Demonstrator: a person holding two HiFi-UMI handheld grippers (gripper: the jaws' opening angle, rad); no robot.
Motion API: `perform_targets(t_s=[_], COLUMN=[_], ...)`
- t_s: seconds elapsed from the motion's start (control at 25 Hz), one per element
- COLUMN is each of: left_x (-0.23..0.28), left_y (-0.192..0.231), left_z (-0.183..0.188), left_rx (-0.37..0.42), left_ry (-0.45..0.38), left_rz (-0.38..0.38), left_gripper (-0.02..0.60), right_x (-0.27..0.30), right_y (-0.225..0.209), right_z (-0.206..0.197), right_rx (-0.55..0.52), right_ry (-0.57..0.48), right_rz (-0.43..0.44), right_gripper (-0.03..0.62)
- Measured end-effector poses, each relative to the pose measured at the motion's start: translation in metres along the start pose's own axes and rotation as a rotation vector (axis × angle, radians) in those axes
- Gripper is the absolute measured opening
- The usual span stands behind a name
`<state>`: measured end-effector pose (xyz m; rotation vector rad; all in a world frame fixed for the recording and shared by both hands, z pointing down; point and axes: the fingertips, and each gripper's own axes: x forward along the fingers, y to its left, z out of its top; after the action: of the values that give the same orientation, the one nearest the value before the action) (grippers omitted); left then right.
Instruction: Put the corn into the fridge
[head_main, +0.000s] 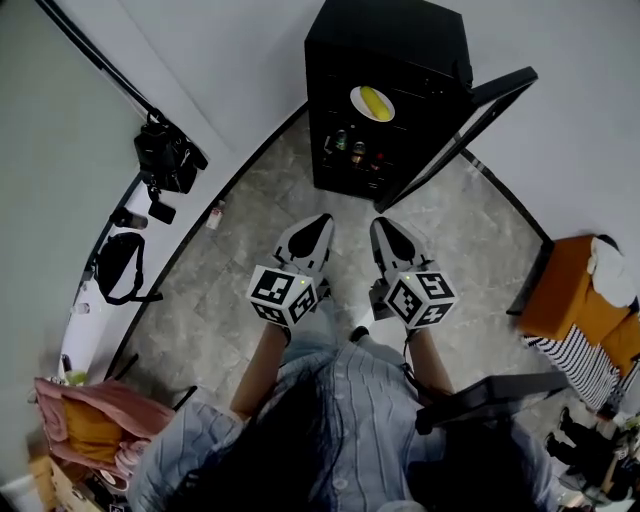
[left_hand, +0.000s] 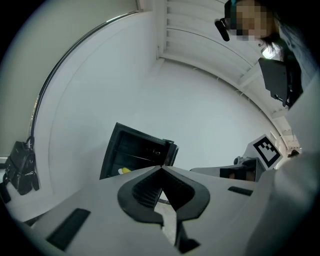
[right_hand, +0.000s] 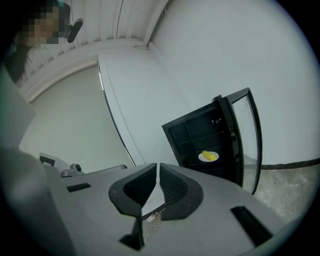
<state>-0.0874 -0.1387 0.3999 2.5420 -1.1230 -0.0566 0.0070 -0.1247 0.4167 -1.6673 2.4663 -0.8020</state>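
Corn (head_main: 375, 102): one yellow cob, lying on one white plate (head_main: 356, 98) on a shelf inside the single black fridge (head_main: 400, 40). In the right gripper view the plate sits toward the shelf's hinge-side edge, with a further shelf above it. The shelf below it holds a few cans or bottles (head_main: 350, 150), too small to count. The fridge's one glass door (head_main: 470, 130) stands swung wide open to the right, and the fridge is backed against the white wall at the far edge of the grey tiled floor (head_main: 230, 290).

Two grippers are held side by side above the floor, both pointing toward the open fridge. The left gripper (head_main: 322, 218) has its jaws closed tip to tip with nothing between them. The right gripper (head_main: 382, 224) has its jaws drawn together to a thin slit, also empty. The corn is well apart from both pairs of jaws, ahead of them and inside the fridge. In the right gripper view it appears above and to the right of the jaw tips. In the left gripper view only a yellow sliver shows, low in the fridge opening to the left of the jaws.

Two black bags (head_main: 165, 155) lie along the left edge of the floor by the wall.
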Motion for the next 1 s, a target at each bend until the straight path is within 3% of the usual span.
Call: perform_targets(t_s=[0.56, 1.0], left_x=[-0.050, -0.105], left_y=[-0.111, -0.172], left_z=[-0.036, -0.054], left_rx=[0.019, 0.046], left_ry=[-0.037, -0.075], left_rz=[0.065, 0.101], left_gripper=[0.006, 0.007], right_x=[-0.113, -0.191], right_y=[0.003, 0.033], right_z=[-0.024, -0.042], right_rx=[-0.044, -0.130], right_ry=[0.007, -0.012], right_rz=[0.100, 0.181], right_gripper=[0.021, 0.021])
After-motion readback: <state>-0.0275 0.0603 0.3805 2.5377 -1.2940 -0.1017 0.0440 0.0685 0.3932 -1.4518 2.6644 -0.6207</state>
